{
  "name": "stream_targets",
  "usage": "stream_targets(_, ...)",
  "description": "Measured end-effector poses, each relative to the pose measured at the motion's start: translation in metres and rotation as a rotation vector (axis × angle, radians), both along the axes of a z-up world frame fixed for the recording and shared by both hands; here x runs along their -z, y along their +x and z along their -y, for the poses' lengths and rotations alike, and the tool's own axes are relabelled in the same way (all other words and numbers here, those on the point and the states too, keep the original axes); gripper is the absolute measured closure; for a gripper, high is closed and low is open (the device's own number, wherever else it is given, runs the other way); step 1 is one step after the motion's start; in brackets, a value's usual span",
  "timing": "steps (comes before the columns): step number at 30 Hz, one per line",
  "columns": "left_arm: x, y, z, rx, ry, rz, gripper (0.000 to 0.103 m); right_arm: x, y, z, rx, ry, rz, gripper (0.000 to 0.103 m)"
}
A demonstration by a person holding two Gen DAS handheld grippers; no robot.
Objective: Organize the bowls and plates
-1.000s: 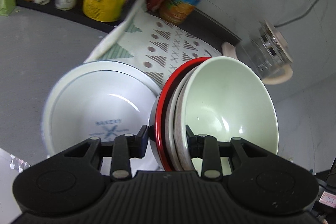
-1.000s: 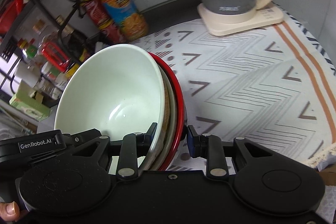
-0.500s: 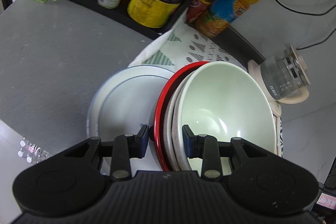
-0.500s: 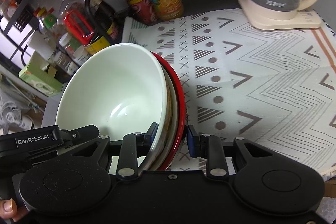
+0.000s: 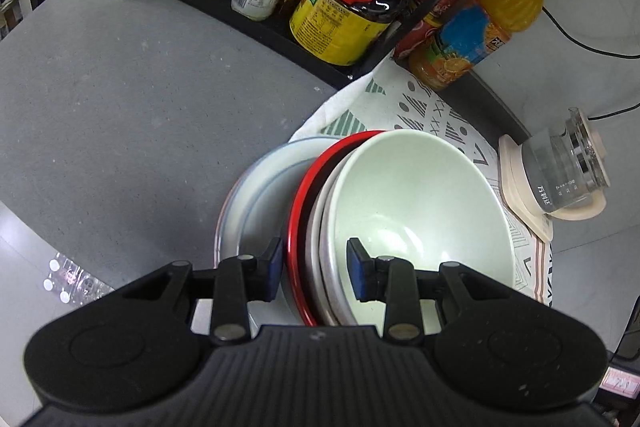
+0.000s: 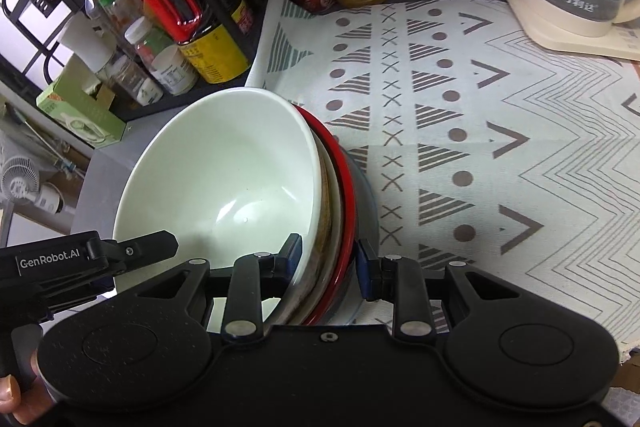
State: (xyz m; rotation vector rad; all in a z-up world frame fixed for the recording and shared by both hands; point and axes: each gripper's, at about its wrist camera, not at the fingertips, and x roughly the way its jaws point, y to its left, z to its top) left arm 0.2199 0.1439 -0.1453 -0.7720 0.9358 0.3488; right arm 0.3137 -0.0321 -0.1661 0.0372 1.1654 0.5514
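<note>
On the patterned mat (image 6: 500,131), both grippers clamp tilted nested bowls (image 5: 416,203).

left gripper (image 5: 314,264): jaws clamped, level | right gripper (image 6: 328,264): jaws clamped, opposite side, facing left gripper

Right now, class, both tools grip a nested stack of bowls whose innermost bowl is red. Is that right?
Not quite. The innermost bowl is pale green; red is the outer bowl's rim, as the left wrist view shows. Both tools, left and right, do grip the stack.
</note>
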Motion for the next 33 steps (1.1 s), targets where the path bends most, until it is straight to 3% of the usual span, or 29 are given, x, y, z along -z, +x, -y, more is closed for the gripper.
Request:
stream_targets(14,0.003,-0.002,-0.008,-0.011,-0.03,-0.01,0.071,0.002,0.0,-0.007,-0.002,0.01,0.004,0.074)
stream_targets(21,-0.009,-0.006,-0.004,0.044,0.03,0.002,0.064,-0.003,-0.009,-0.003,0.048,0.038,0.007,0.069)
stream_targets(33,-0.027,-0.011,0.003,0.114,0.121,0.034,0.029,-0.036,-0.036,0.04,0.231,0.061,0.162,0.024)
